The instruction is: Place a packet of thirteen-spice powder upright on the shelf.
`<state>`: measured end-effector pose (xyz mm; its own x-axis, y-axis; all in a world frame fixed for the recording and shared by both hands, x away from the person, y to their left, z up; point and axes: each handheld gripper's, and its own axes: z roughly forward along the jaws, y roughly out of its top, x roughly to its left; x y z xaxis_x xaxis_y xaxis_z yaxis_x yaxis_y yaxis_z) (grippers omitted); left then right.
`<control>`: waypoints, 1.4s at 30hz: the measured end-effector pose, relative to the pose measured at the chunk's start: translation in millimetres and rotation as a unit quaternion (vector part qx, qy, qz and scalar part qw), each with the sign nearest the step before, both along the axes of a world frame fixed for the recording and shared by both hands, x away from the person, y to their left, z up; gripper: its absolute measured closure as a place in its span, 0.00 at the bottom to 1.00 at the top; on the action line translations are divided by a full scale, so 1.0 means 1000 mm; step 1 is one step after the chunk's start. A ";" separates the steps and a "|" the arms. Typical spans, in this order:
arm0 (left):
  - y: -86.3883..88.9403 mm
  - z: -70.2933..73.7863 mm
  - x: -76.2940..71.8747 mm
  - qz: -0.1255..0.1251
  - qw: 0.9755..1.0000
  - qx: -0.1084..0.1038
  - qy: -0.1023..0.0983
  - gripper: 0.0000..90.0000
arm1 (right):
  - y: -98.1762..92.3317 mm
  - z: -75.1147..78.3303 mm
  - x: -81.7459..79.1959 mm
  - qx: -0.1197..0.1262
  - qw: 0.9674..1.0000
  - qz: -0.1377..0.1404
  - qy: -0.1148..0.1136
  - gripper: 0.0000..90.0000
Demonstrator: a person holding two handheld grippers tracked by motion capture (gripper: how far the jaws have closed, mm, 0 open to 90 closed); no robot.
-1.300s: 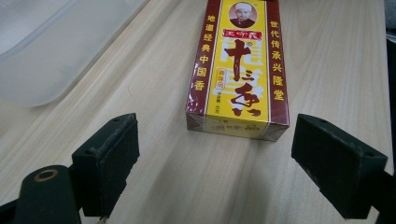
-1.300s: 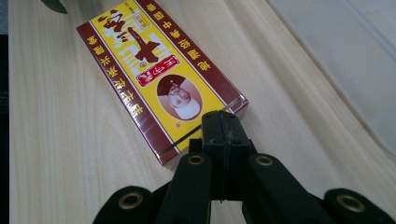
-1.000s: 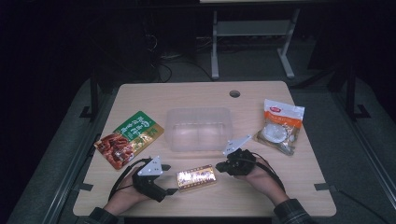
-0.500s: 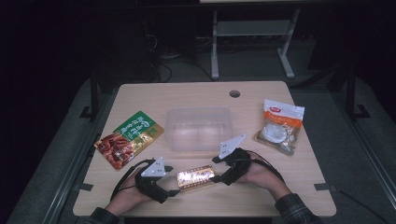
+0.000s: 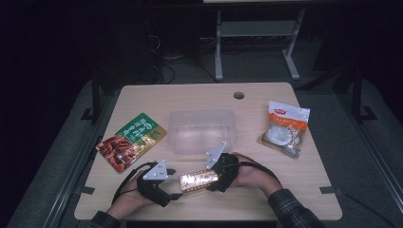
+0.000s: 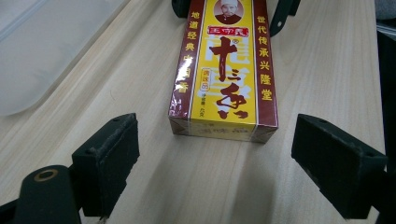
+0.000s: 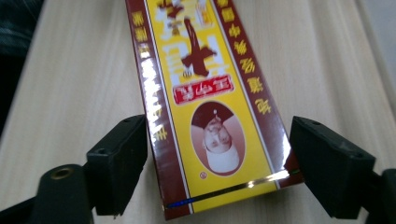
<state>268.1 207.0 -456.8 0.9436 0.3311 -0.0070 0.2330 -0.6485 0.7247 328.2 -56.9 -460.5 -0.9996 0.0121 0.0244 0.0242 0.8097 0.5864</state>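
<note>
Right tongs (image 5: 214,179) have just been opening, the yellow box's (image 5: 199,180) end between untouching pads; left tongs (image 5: 174,184) gape short of its other end on the tabletop (image 5: 294,190).

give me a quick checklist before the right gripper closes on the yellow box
1. Right gripper open, jaws just widened: ok.
2. Box end between the right jaws: ok.
3. Right pads touching the box: cannot tell; left pad looks very close.
4. Left gripper open, box end just ahead of its jaws: ok.
5. Box flat on the table: ok.
6. Clear bin apart from the box: ok.
</note>
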 end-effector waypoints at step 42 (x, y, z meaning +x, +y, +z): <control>-0.006 0.037 0.019 -0.084 0.995 -0.048 -0.006 0.15 | -0.052 0.039 -0.030 0.105 0.993 -0.048 -0.013 0.36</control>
<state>287.0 200.7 -420.2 0.9857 0.1670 -0.0202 0.1187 -0.6053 0.7871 297.8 -109.3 -421.7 -0.9944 0.1048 0.0112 0.0784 0.6642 0.7435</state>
